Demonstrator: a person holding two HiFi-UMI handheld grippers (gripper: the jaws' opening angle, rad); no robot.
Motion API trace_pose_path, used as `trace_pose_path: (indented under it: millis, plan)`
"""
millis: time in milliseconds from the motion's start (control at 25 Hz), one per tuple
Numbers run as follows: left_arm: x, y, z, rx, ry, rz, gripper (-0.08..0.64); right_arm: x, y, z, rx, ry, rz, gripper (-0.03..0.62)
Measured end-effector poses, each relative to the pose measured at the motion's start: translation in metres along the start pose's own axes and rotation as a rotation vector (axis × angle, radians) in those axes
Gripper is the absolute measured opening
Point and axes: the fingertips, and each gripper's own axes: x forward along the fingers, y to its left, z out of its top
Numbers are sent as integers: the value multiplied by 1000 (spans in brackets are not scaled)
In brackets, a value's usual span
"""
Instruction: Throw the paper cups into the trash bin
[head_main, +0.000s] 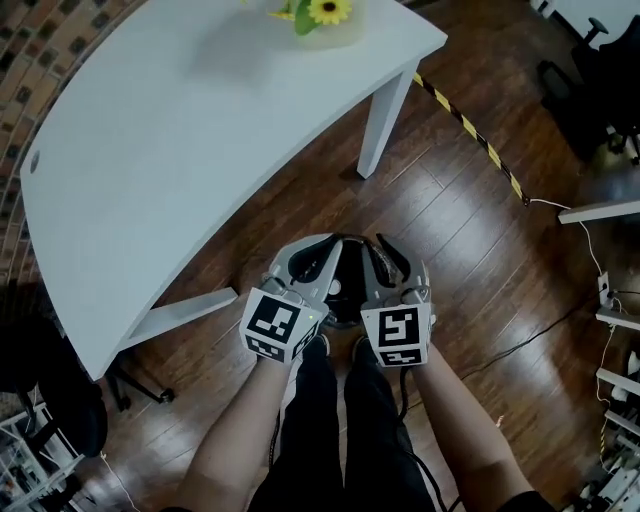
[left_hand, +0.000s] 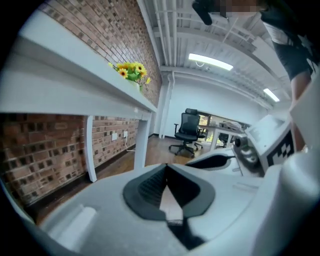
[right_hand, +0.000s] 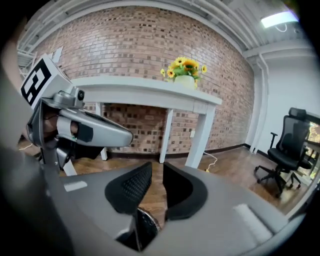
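Over the wooden floor, just off the white tabletop's near edge, I hold the left gripper with its jaws pressed together and the right gripper beside it, jaws a slim gap apart around nothing; where the paper cups are I cannot tell.
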Motion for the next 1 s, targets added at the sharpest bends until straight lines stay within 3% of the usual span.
trace_pose_path:
  millis: [80, 240, 520, 1000]
  plan:
    - [-1, -5, 16, 11, -29, -6, 5, -4, -8, 19, 6, -47, -27, 44]
    - [-9, -8, 51, 29, -85, -1, 5, -11, -16, 56, 30, -111, -42, 28]
    - [-35, -15, 115, 62, -144, 5, 5, -33, -9, 136, 0, -206, 2, 8]
    - [-79, 1, 220, 89, -260, 81, 5, -70, 2, 252, -42, -355, 61, 8]
